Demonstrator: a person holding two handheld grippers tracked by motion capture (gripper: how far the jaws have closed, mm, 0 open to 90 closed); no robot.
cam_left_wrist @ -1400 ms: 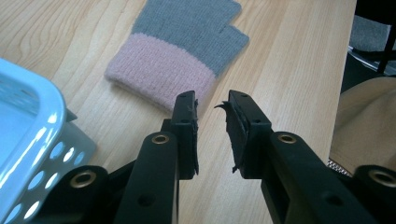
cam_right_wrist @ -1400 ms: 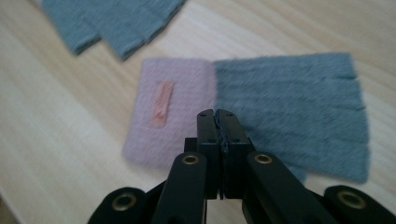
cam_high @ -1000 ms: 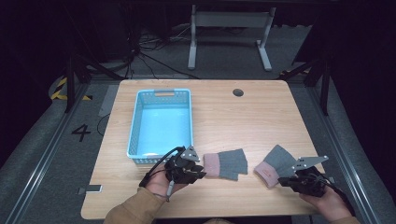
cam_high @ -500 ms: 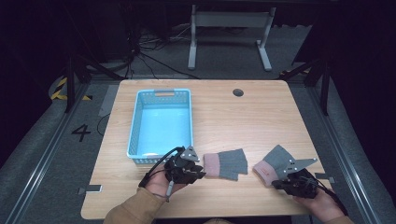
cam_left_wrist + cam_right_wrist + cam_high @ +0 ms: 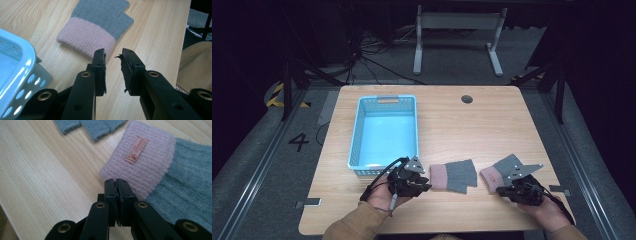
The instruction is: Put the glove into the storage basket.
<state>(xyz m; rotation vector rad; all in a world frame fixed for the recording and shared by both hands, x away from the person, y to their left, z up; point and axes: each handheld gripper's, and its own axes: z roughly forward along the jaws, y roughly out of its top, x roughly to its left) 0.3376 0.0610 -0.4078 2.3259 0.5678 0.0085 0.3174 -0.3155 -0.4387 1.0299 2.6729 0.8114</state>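
The left hand-held gripper (image 5: pixel 426 181) is held low over the tabletop (image 5: pixel 492 130) just right of the blue basket (image 5: pixel 357 137), its jaws released with a gap and empty, pointed at the pink cuff of the left glove (image 5: pixel 454 175). The right hand-held gripper (image 5: pixel 501 189) is seen farther right of the basket, at the cuff of the right glove (image 5: pixel 499 170). In the right gripper view its jaws are shown clenched together with nothing visibly pinched, at the cuff edge of the right glove (image 5: pixel 160 170), where a small label (image 5: pixel 136 150) can be read; it has just opened slightly.
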